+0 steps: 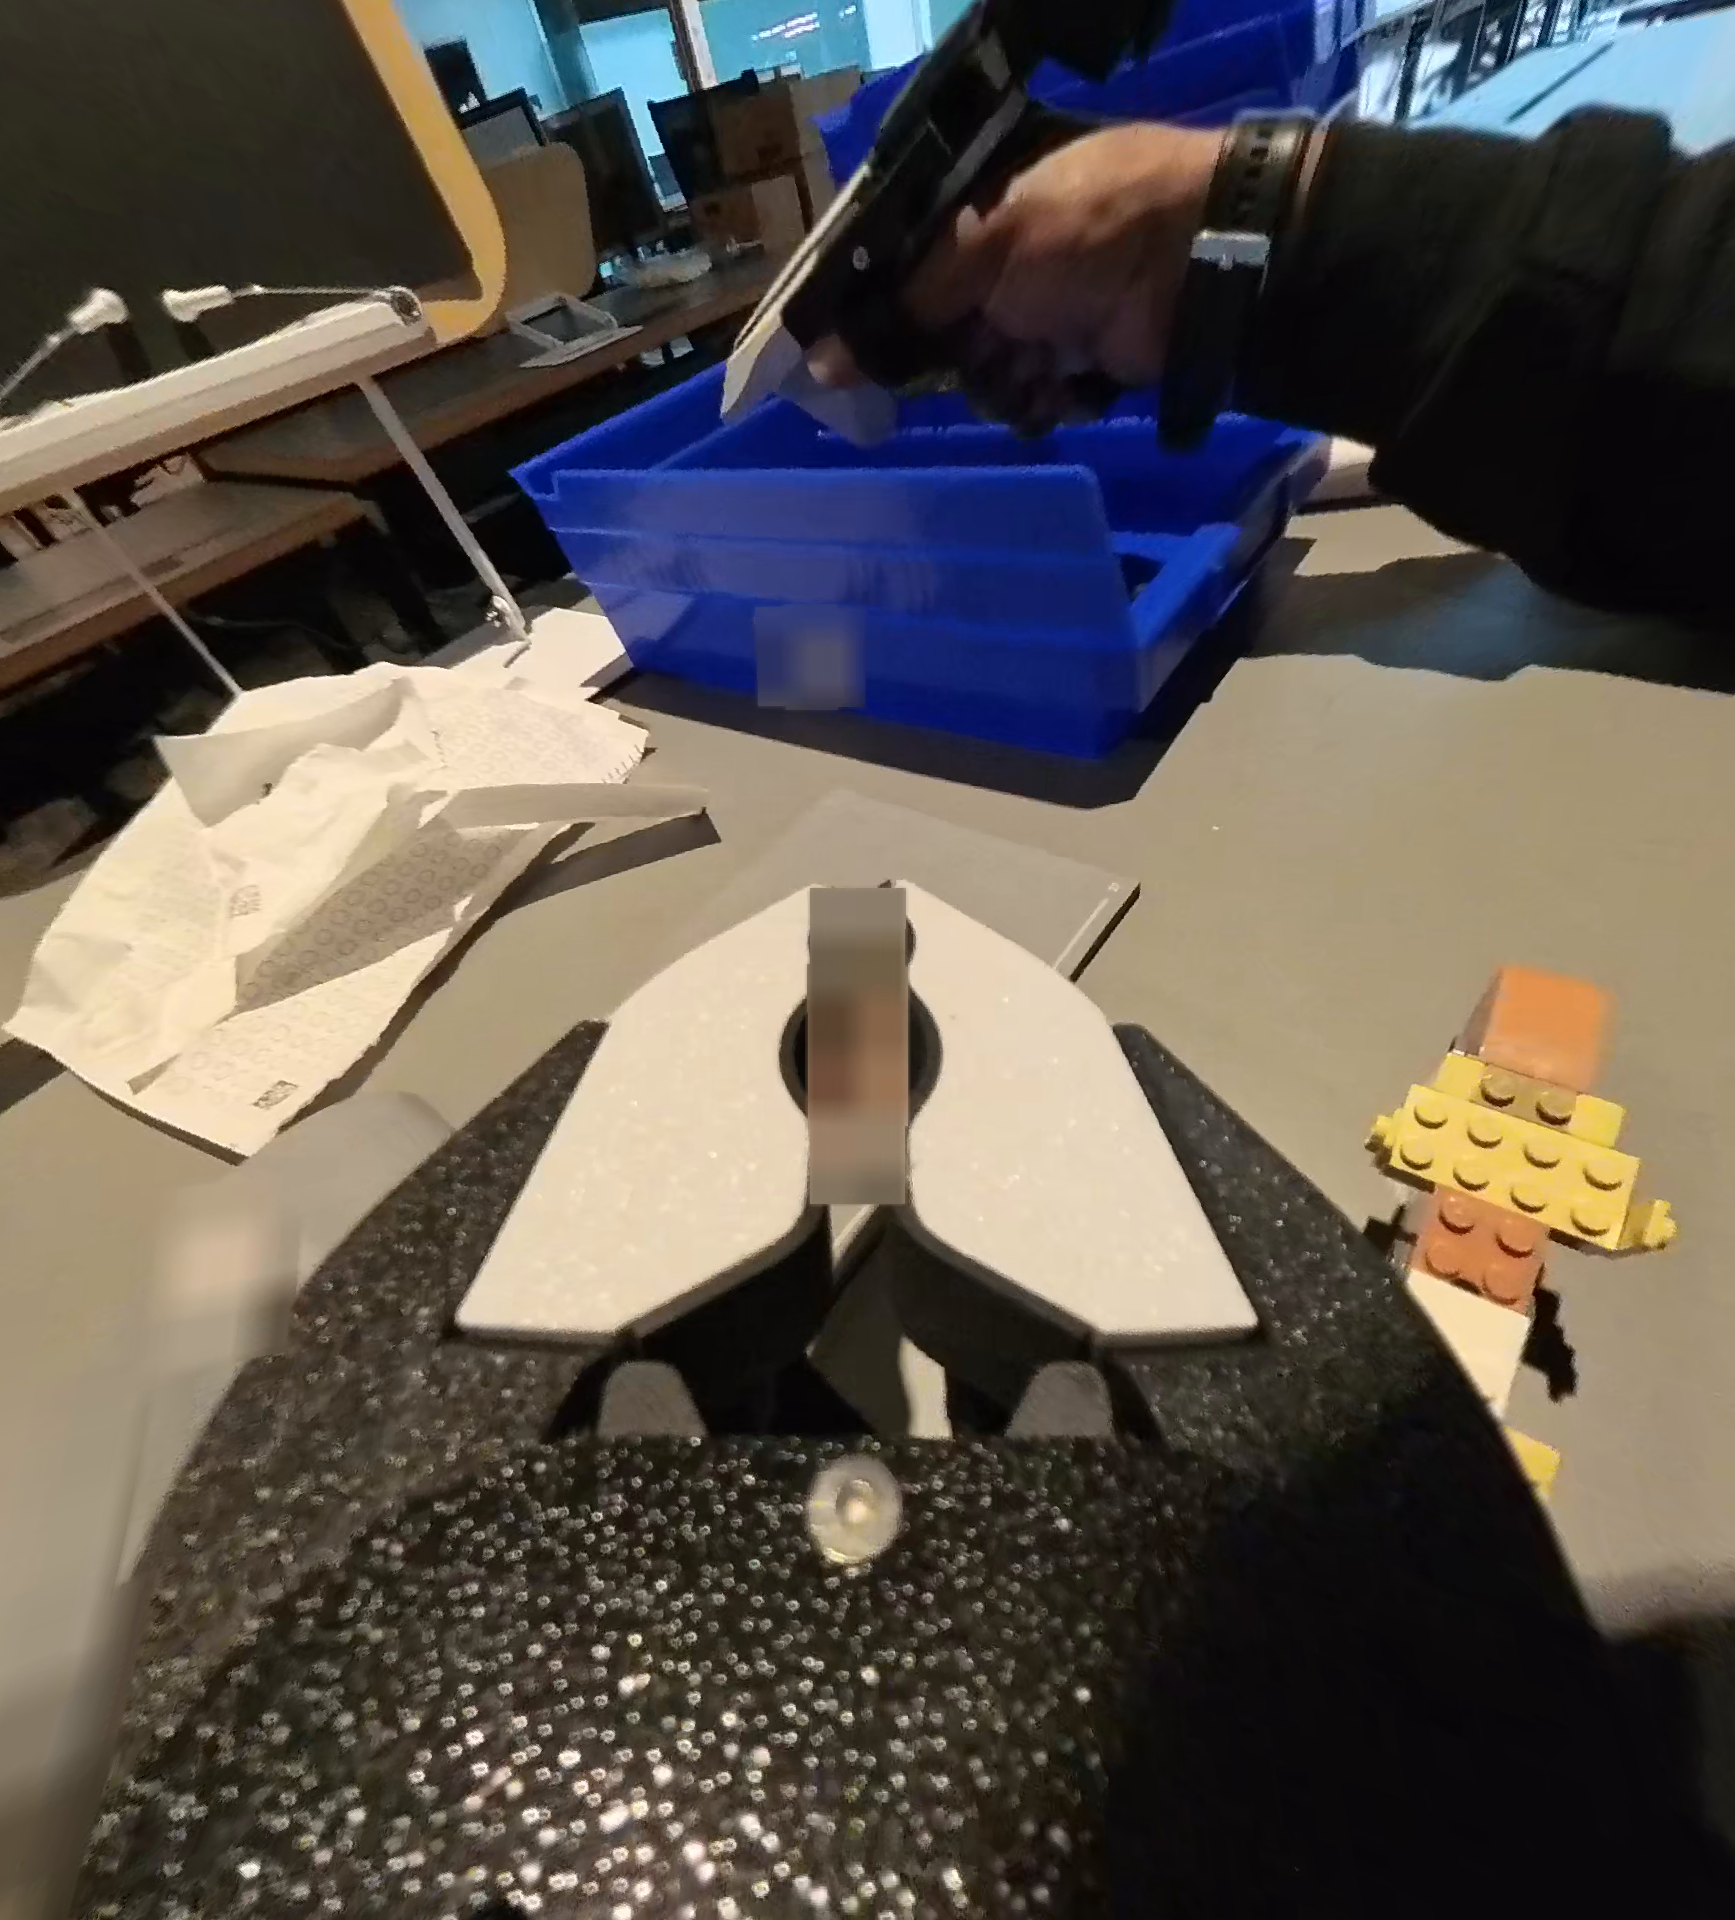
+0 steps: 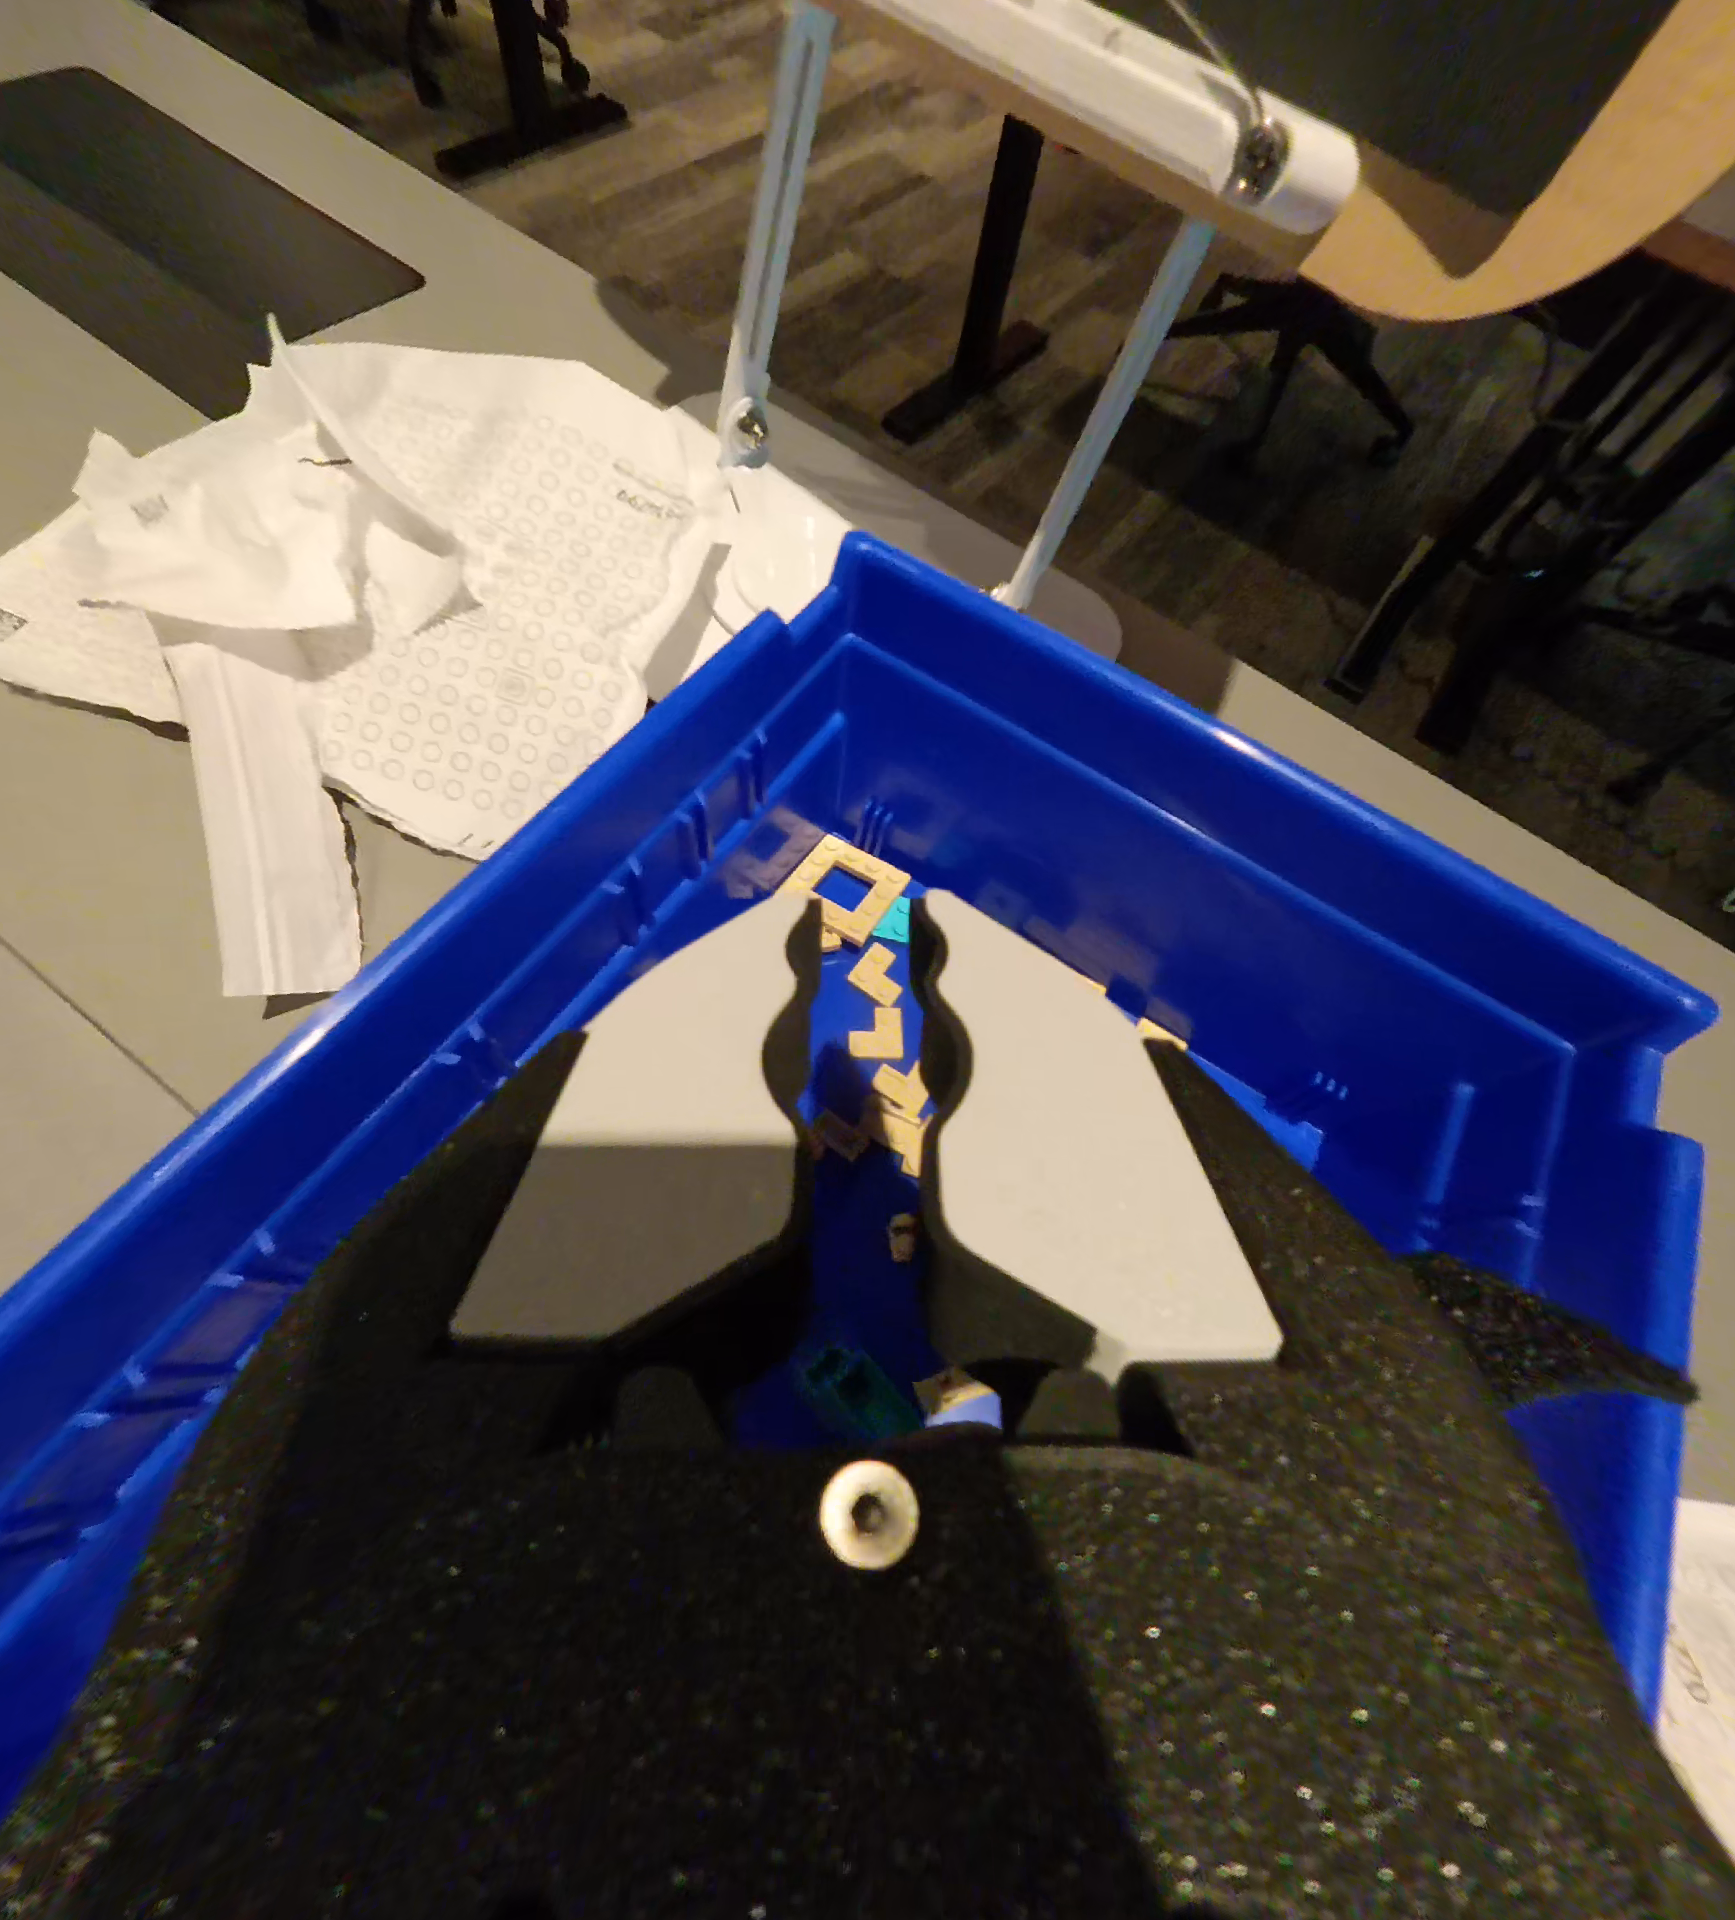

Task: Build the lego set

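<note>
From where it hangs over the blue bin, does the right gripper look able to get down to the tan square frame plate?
Probably yes. The right gripper hangs inside the open-topped blue bin, fingers slightly apart, pointing at the tan square frame plate. Nothing covers it; only loose tan pieces lie nearby.

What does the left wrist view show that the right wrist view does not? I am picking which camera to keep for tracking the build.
Only the left wrist view shows the partly built lego model on the grey table, the left gripper, and the hand holding the right gripper over the bin.

Only the right wrist view shows the loose tan pieces lying inside the bin, seen between its slightly parted fingers.

Both show the blue bin, the crumpled white paper bags and the white desk lamp.
</note>
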The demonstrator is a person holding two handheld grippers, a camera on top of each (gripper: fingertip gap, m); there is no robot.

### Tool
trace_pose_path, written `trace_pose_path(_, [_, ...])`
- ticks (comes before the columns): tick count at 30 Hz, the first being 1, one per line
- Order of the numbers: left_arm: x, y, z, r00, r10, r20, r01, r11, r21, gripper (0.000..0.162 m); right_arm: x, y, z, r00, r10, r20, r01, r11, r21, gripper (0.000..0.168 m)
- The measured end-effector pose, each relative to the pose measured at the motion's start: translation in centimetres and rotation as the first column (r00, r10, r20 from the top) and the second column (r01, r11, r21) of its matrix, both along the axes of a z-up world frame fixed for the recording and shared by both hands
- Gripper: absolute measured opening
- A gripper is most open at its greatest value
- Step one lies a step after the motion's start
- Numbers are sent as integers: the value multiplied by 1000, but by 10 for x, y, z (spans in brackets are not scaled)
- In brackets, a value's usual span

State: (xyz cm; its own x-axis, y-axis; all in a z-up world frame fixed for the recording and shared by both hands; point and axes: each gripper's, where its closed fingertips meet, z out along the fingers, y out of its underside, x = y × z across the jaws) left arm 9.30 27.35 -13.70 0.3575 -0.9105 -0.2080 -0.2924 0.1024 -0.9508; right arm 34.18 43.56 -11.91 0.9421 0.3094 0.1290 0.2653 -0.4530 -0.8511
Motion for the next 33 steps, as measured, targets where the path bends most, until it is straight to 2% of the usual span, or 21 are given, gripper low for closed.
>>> trace_pose_path(8, [-1,1,3,999,2,37,-1,1000,-30,4,-1,5,-2,1000,-2,21,1,998,56,11])
trace_pose_path(18, [-1,2,1,999,5,45,-3,999,-51,4,2,6,-11,999,-18,30,17,999,33,9])
trace_pose_path(33, [-1,2,-1,999,8,31,-6,998,-66,4,12,7,-7,998,-57,19,56,998,22,8])
